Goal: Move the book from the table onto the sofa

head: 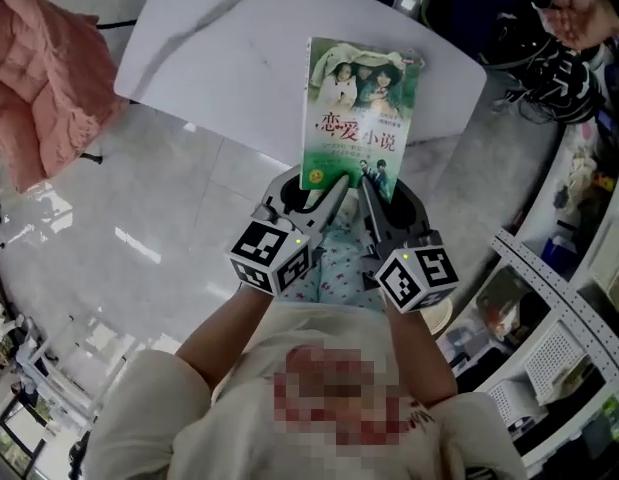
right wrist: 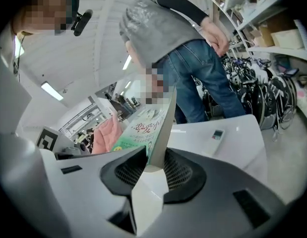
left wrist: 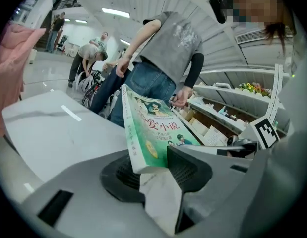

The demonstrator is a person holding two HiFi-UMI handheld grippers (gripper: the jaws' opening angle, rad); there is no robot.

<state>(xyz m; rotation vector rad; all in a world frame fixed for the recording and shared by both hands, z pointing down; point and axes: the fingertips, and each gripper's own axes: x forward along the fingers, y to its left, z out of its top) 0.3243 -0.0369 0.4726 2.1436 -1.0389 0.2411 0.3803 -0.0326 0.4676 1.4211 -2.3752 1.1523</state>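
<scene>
Together my left tool [head: 329, 193] and right tool [head: 374, 196] grip the book [head: 359, 108] by its near edge, one at each corner, jaws pressed on it. It hangs cover up in the air above the tabletop [head: 219, 58], over its near edge.

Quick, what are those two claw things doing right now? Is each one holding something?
Left gripper: closed on the bottom edge of the book.
Right gripper: closed on the same book's bottom edge, beside the left one.
</scene>
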